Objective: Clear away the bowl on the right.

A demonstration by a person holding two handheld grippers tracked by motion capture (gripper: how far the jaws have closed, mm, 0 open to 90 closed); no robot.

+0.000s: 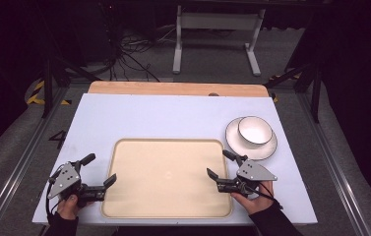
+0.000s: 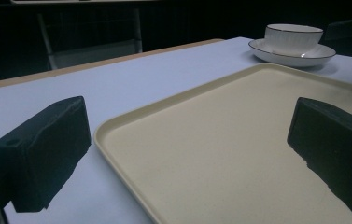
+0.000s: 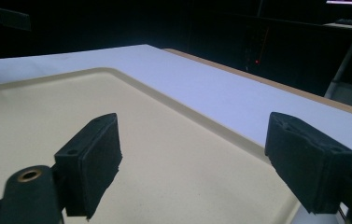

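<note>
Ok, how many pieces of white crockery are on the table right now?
2: a plate near the table's far right, past the tray's far right corner, and a bowl sitting on that plate. Nothing looks hidden.

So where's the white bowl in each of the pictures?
High view: the white bowl sits on a white plate at the right, just beyond the tray's far right corner.
Left gripper view: the bowl is at the top right, on the plate, past the tray.
Right gripper view: not in it.
Shared landmark: the beige tray.
</note>
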